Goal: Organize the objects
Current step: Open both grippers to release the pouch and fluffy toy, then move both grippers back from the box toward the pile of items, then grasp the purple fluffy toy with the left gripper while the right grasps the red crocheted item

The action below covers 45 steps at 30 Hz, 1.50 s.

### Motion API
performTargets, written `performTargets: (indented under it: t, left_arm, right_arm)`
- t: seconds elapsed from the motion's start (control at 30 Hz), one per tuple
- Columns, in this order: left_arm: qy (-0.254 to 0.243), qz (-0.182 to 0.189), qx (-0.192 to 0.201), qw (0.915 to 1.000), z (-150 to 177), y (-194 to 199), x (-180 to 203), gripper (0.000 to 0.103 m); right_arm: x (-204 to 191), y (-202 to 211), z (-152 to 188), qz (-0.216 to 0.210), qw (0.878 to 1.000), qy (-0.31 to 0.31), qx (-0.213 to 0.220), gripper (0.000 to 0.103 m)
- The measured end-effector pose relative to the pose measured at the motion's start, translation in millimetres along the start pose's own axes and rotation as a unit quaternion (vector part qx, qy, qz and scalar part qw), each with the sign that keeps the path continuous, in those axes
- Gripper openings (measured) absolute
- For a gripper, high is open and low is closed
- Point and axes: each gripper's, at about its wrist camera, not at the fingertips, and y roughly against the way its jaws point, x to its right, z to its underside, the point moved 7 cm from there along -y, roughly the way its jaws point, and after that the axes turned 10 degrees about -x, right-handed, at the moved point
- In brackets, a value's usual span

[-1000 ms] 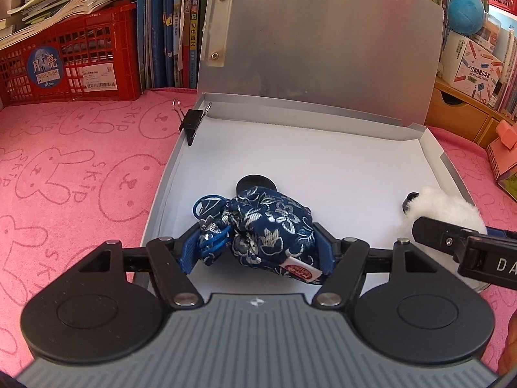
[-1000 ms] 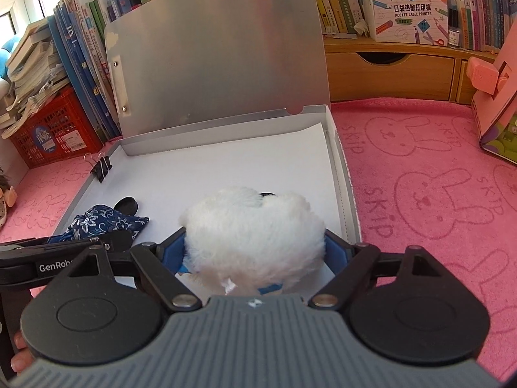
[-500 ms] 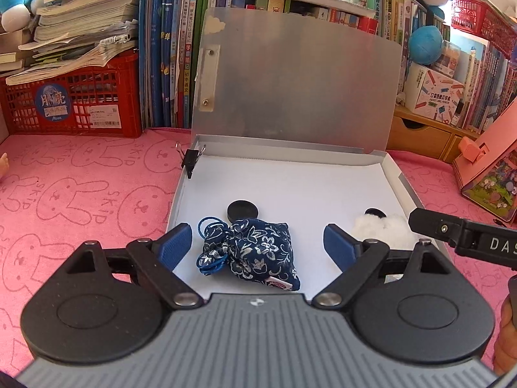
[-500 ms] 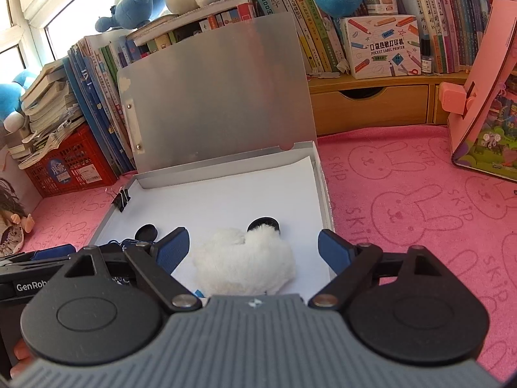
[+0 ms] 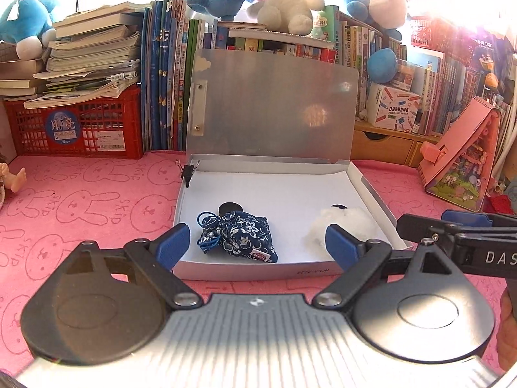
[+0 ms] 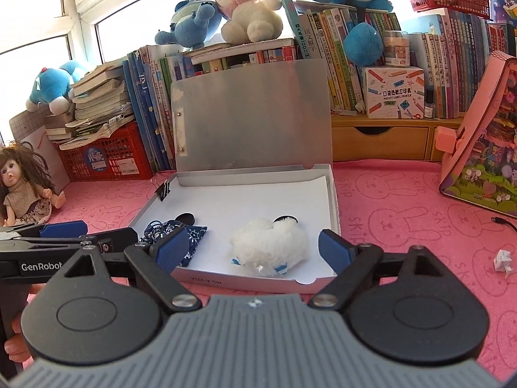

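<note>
Left hand-held gripper (image 5: 255,245) is level above the pink bench (image 5: 80,207), jaws spread wide with nothing between the blue pads (image 5: 171,245); it points toward the open grey file box (image 5: 252,271). Ahead of it and between the lines of its fingers lies the blue floral pouch (image 5: 240,236), inside the box near the front wall, clear of both pads. A black disc (image 5: 230,207) sits just beyond the pouch.

Right hand-held gripper (image 6: 253,252) is likewise level, jaws fully apart and holding nothing. The white plush toy (image 6: 269,244) rests in the box ahead of it, between its fingers but touching neither pad. A second black disc (image 6: 286,219) lies just behind the toy. The pouch (image 6: 171,231) sits to this gripper's left, partly hidden by its left pad.

The box lid (image 6: 252,116) stands upright at the far side. A black binder clip (image 5: 188,174) grips the far left rim of the box
</note>
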Motion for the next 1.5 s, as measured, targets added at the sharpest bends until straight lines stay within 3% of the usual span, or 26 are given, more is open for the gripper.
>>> performTargets:
  t: [0.3,0.47,0.77,1.03,1.2,1.43,1.5]
  left_arm:
    - [-0.022,-0.008,0.036,0.9991,41.4,32.2,1.8,0.094]
    - [-0.038,-0.014,0.049,0.9980,65.3,44.1,2.7,0.095]
    - [-0.038,-0.008,0.047,0.9981,109.2,54.5,-0.9,0.095]
    - [-0.032,-0.026,0.043,0.9982,143.8,55.0,-8.7,0.099]
    - [-0.042,-0.044,0.047,0.9970,157.3,52.9,-7.6,0.099]
    - [-0.046,-0.046,0.078,0.9948,161.8,62.3,2.6,0.099]
    - [-0.045,-0.065,0.085,0.9932,161.2,64.2,4.5,0.097]
  right_arm:
    - [-0.9,19.0,37.4,0.007,1.000,0.007,0.008,0.093]
    - [-2.4,28.2,57.5,0.034,0.999,0.025,0.028,0.096]
    - [-3.4,40.7,89.1,0.063,0.996,0.031,0.046,0.099]
    - [5.8,32.4,119.2,0.085,0.996,0.016,0.024,0.101]
    - [8.2,20.4,136.9,0.089,0.996,0.004,0.001,0.101]
    - [-1.3,19.4,137.1,0.101,0.994,0.028,0.007,0.101]
    - [-1.6,18.9,137.3,0.103,0.994,0.029,0.007,0.101]
